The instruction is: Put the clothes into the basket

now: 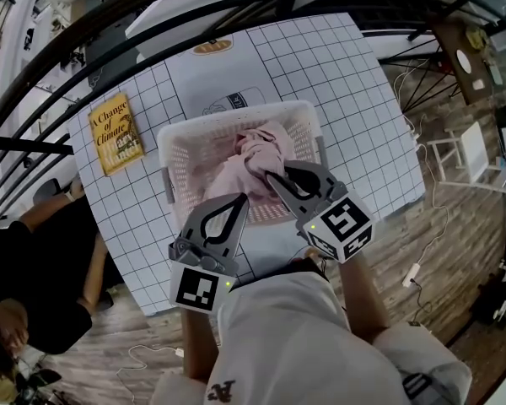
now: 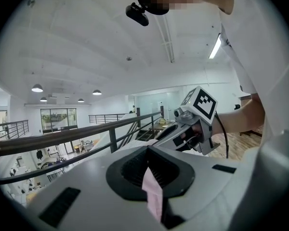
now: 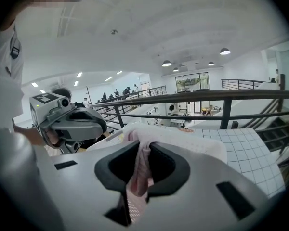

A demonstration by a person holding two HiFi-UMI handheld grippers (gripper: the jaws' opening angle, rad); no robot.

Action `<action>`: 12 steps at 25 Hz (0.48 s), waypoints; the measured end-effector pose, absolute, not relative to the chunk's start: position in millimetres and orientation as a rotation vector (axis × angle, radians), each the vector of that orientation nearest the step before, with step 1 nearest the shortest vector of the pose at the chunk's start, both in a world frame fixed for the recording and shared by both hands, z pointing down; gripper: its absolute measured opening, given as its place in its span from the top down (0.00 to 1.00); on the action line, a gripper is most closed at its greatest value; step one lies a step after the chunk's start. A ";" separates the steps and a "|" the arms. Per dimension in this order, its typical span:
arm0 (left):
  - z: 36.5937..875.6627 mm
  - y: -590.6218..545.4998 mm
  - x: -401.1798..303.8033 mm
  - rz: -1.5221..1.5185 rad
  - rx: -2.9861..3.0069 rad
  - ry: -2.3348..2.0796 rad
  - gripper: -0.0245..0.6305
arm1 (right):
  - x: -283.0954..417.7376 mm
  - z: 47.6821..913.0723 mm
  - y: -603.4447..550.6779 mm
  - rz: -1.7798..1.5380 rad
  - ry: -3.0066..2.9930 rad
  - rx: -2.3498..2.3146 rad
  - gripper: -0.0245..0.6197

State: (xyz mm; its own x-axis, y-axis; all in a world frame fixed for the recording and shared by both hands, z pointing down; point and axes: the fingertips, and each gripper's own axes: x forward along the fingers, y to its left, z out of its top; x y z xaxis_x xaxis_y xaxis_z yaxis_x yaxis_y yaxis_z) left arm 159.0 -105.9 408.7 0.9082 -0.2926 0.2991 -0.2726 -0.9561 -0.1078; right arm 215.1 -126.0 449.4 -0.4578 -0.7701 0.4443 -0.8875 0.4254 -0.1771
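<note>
Free room and obstacles about the basket (image 1: pixel 165 169). Its mouth is open from above, though pink clothes (image 1: pixel 257 154) fill part of it. The table (image 1: pixel 358 129) lies bare to the right — a book (image 1: pixel 115 133) occupies the left. A railing (image 3: pixel 221 96) bounds the far side — a person (image 1: pixel 34 298) stands close on the left.

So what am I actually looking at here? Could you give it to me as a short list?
Setting: white gridded table beside a dark railing
Container: white slotted basket at the table's middle
Clothing: one pink cloth, bunched within the basket's outline
Left side: left tool shut on the pink cloth
Right side: right tool shut on the pink cloth
Also there: yellow book, lying left of the basket
</note>
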 end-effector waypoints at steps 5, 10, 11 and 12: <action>414.7 -107.7 163.0 -0.500 -3.020 0.445 0.96 | 212.7 460.3 -126.0 0.567 -2.359 1.383 0.87; 422.2 -109.6 165.8 -0.526 -3.034 0.445 0.96 | 210.7 467.3 -128.4 0.567 -2.340 1.345 0.87; 423.4 -109.9 166.4 -0.529 -3.035 0.446 0.96 | 210.2 468.7 -128.9 0.563 -2.336 1.338 0.87; 424.6 -110.1 167.0 -0.531 -3.037 0.446 0.96 | 209.8 470.2 -129.1 0.560 -2.332 1.332 0.86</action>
